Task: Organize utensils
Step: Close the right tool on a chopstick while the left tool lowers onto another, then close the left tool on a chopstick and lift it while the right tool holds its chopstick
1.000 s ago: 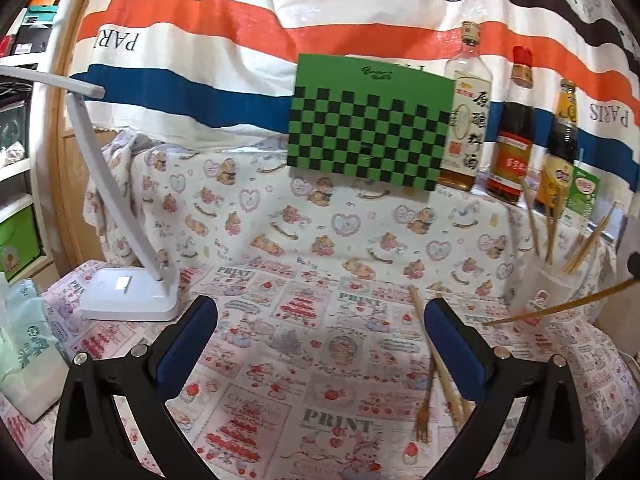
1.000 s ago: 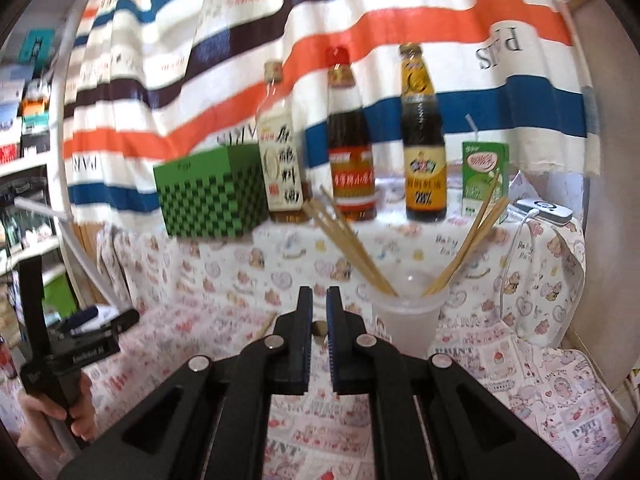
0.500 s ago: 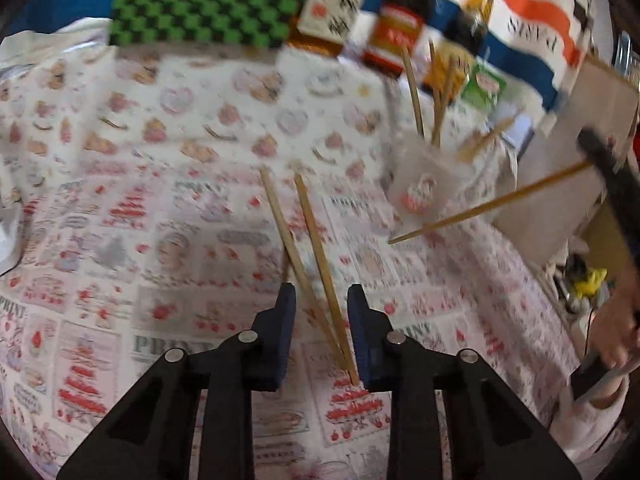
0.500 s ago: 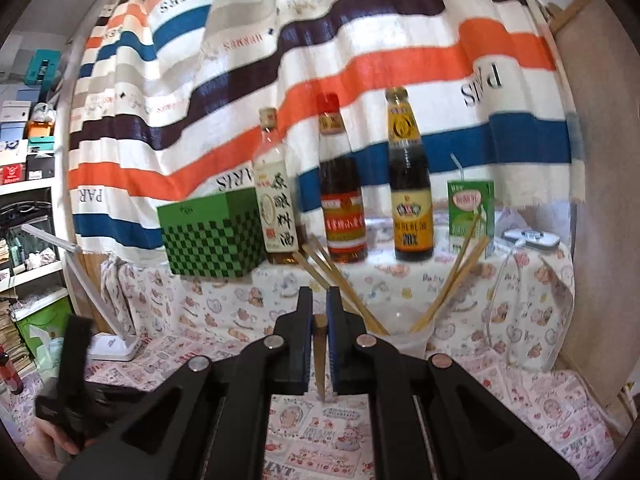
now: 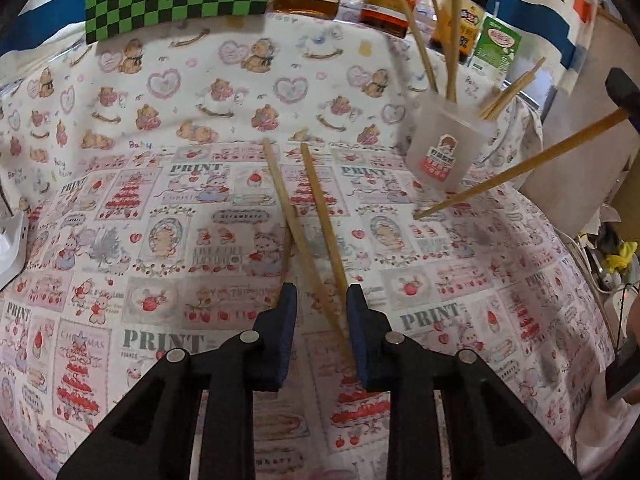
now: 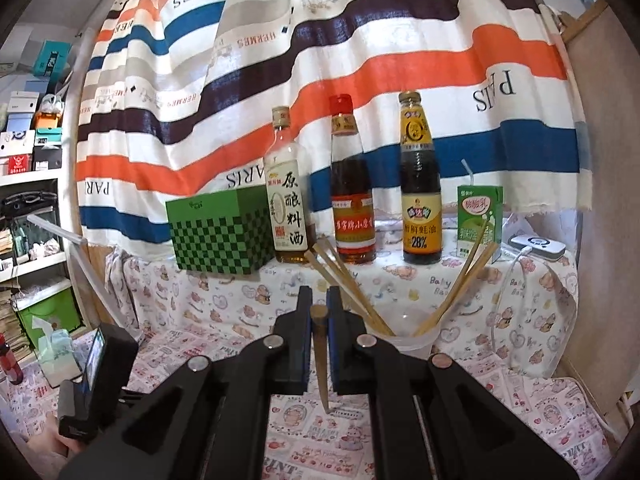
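Two loose wooden chopsticks point(image 5: 318, 204) lie side by side on the printed cloth, with a third point(image 5: 285, 254) partly hidden under them. My left gripper point(image 5: 321, 294) tilts down over their near ends. Its blue pads stand narrowly apart, with one chopstick running between them and not pinched. My right gripper point(image 6: 319, 292) is shut on a single chopstick point(image 6: 321, 354). That chopstick point(image 5: 520, 164) slants in from the right in the left wrist view. A frosted plastic cup point(image 5: 446, 148) holds several chopsticks and stands just ahead of the right gripper point(image 6: 416, 338).
At the back stand a green checked box point(image 6: 218, 236), three sauce bottles point(image 6: 352, 200) and a green drink carton point(image 6: 480, 216), below a striped curtain. A white lamp base point(image 5: 12, 240) sits at the left edge and a white charger point(image 6: 538, 246) with its cable at the right.
My left gripper tipped downward and came in over the loose chopsticks, and its jaws went from wide apart to a narrow gap. The right gripper stays shut on its chopstick.
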The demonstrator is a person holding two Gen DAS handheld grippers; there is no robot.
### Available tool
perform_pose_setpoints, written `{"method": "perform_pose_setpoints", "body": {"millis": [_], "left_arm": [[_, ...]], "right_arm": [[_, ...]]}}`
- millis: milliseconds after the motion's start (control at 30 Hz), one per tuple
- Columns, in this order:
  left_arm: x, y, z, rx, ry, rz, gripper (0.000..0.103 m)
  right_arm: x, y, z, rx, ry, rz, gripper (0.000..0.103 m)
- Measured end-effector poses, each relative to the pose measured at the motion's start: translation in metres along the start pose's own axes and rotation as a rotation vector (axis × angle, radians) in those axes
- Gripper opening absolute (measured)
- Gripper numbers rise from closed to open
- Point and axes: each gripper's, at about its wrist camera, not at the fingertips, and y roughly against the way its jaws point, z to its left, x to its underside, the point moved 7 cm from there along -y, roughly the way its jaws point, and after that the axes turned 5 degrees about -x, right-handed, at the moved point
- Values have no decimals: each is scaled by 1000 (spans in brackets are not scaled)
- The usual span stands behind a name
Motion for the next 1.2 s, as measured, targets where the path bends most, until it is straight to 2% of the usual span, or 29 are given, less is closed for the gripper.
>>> {"method": "perform_pose_setpoints", "body": {"millis": [233, 300, 400, 667, 800, 967, 1200], "left_arm": [[5, -11, 0, -20, -12, 38, 21], [5, -11, 2, -27, -2, 40, 17], [4, -13, 6, -58, -3, 45, 7], [4, -9, 13, -66, 5, 40, 4], [-8, 21, 19, -5, 55, -79, 4], [-26, 79, 27, 57, 95, -322, 4], [-36, 116, 31, 78, 106, -491, 4]], "right_arm": [[7, -7, 0, 4, -2, 29, 6], [9, -8, 0, 5, -5, 33, 6], [11, -9, -1, 7, -9, 42, 6], [17, -15, -4, 16, -19, 65, 6], [17, -15, -6, 18, -27, 64, 6], [17, -14, -7, 26, -34, 62, 6], [17, -14, -7, 28, -34, 61, 6]]}}
